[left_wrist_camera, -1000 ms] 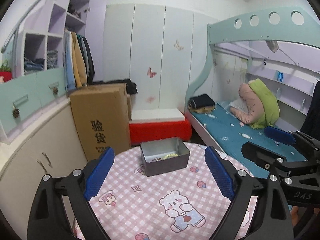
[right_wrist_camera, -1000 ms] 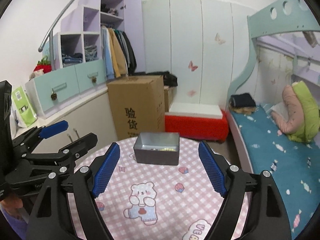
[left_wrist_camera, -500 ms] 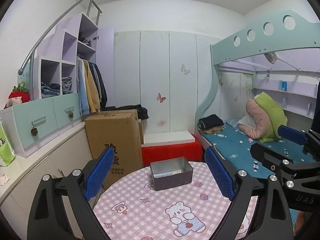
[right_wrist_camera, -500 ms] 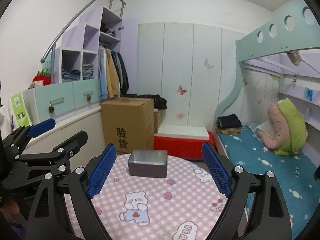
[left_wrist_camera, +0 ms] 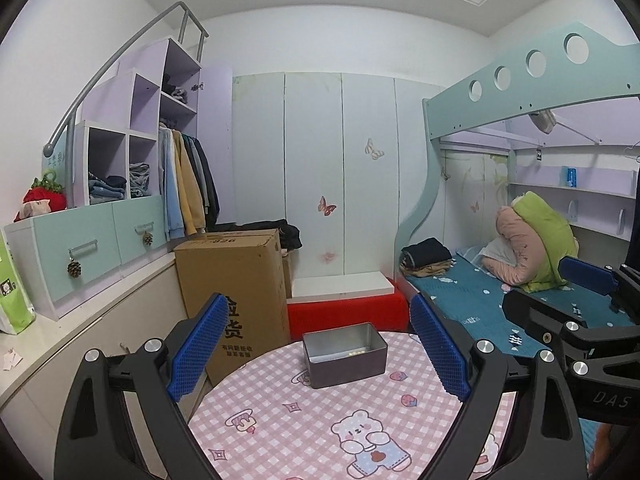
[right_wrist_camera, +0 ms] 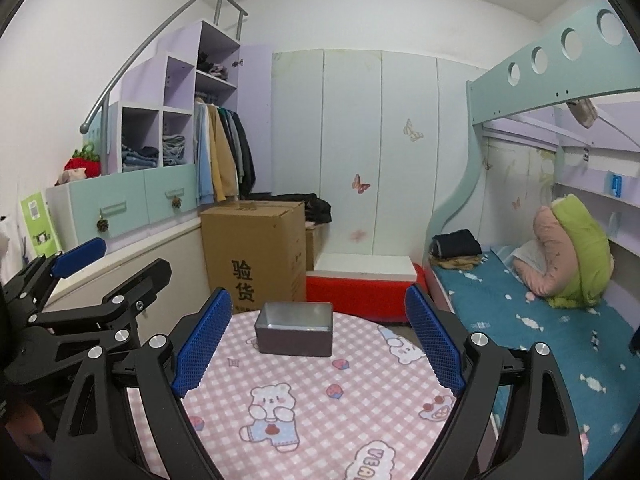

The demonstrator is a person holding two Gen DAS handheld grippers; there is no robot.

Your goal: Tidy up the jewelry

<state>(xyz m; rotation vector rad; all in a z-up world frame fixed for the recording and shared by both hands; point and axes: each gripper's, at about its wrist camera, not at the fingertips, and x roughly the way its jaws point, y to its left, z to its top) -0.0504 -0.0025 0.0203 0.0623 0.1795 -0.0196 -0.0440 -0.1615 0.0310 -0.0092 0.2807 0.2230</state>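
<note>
An open grey metal tin (left_wrist_camera: 345, 354) stands at the far edge of a round table (left_wrist_camera: 304, 424) covered in a pink checked cartoon cloth. A strand of small pale beads (left_wrist_camera: 357, 353) lies inside it. My left gripper (left_wrist_camera: 318, 346) hovers open over the near part of the table, well short of the tin, nothing between its blue pads. In the right wrist view the tin (right_wrist_camera: 295, 334) shows only its side and rim. My right gripper (right_wrist_camera: 319, 342) is open and empty too, beside the left gripper (right_wrist_camera: 78, 280).
A tall cardboard box (left_wrist_camera: 234, 292) stands behind the table on the left, a red bench (left_wrist_camera: 346, 314) behind the tin. A bunk bed with teal bedding (left_wrist_camera: 476, 312) runs along the right. Cabinets with drawers (left_wrist_camera: 80, 248) line the left wall.
Both grippers have pulled back and tilted up from the tin, which now sits lower and farther in both views; more of the ceiling shows. Their jaws stay wide apart.
</note>
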